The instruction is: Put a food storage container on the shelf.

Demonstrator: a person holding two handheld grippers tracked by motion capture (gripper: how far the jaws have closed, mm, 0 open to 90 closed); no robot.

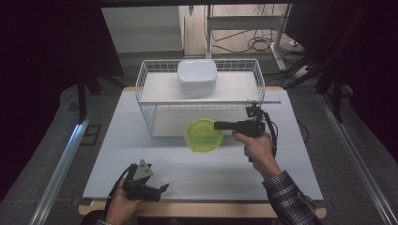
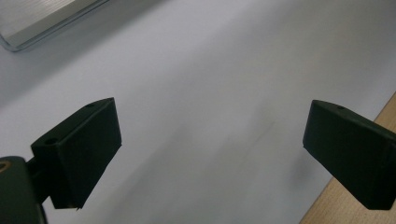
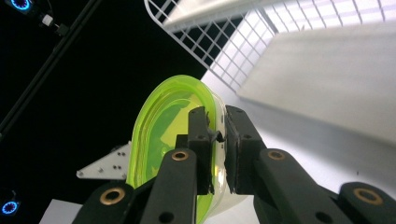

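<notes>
Lime-green translucent bowl [image 1: 204,135] hangs just in front of the wire basket [image 1: 149,79], its rim pinched by the right tool [image 1: 217,125]. This looks like a carry; next comes placing it. The left tool [image 1: 164,187] rests wide apart on the surface [image 1: 141,122].

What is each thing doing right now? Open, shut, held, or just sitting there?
Translucent green plastic bowl: held by its rim, in front of the rack.
Right gripper: shut on the green bowl's rim.
Left gripper: open, holding nothing, over the table.
White square plastic container: sitting on top of the rack.
White wire rack: standing on the table.
</notes>
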